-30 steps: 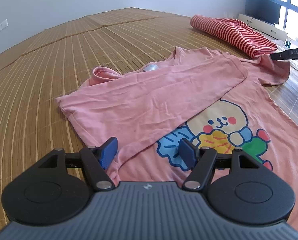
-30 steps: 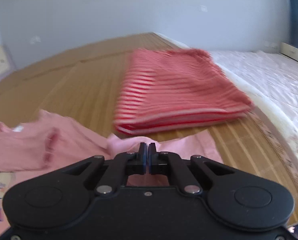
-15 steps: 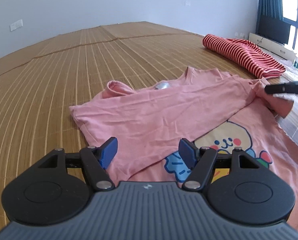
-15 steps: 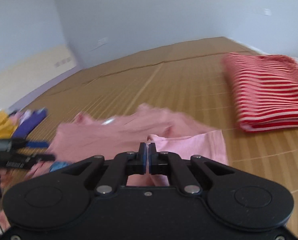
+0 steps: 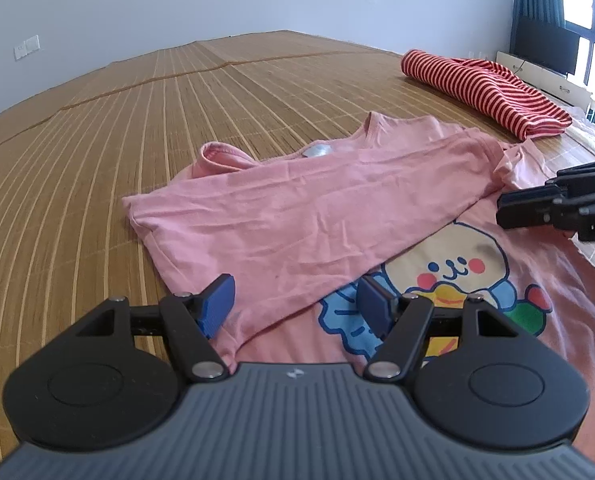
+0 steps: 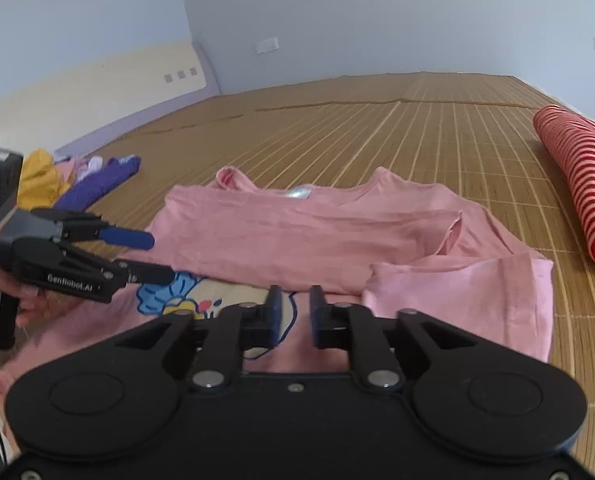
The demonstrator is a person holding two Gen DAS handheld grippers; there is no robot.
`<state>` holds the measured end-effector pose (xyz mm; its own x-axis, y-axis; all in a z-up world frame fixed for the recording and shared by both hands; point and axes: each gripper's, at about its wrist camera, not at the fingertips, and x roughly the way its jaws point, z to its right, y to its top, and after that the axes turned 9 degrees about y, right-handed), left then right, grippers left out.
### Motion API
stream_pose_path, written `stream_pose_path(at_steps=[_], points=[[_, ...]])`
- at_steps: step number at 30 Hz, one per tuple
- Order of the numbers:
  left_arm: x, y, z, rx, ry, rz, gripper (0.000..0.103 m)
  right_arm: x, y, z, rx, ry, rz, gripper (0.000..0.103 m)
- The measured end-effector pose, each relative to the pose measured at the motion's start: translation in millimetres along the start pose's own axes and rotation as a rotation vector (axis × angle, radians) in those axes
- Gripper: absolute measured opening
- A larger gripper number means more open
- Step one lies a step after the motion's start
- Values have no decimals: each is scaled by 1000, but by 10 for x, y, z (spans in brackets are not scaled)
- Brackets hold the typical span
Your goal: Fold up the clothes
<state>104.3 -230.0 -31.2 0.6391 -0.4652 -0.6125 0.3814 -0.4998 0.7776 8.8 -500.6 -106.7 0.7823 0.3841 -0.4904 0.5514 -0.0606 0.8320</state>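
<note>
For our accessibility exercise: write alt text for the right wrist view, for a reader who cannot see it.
A pink T-shirt lies partly folded on a bamboo mat, with the open right gripper just above its near edge. The left gripper, open, hovers at left; a folded red striped garment lies at right.

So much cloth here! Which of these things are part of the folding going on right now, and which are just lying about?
In the job:
- pink cotton T-shirt with a cartoon print, one side already folded across
- left gripper, jaws open
- right gripper, jaws open

Lying about:
- folded red-and-white striped garment
- heap of yellow and purple clothes
- woven bamboo mat underneath everything
</note>
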Motion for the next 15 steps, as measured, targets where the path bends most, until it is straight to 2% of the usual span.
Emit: stream_pose_path(at_steps=[1,3,4,8,10,15], points=[[8,-4,6,1,1,0,73,-9,-7,-16,-8,-1,-11,23],[10,-4,15,8,3,1,73,-12,-16,-13,-11,8,-26,36],[11,-5,20,11,4,2,73,-16,-20,-22,-11,16,-31,46],[-8,-2,16,9,5,5,73,-81,-45,-92,-37,6,-20,58],[-26,5,19,7,3,8,73,-119,-31,-91,-43,-9,4,60],[-60,17,105,1,-16,12,73,-262,31,20,15,5,52,71]])
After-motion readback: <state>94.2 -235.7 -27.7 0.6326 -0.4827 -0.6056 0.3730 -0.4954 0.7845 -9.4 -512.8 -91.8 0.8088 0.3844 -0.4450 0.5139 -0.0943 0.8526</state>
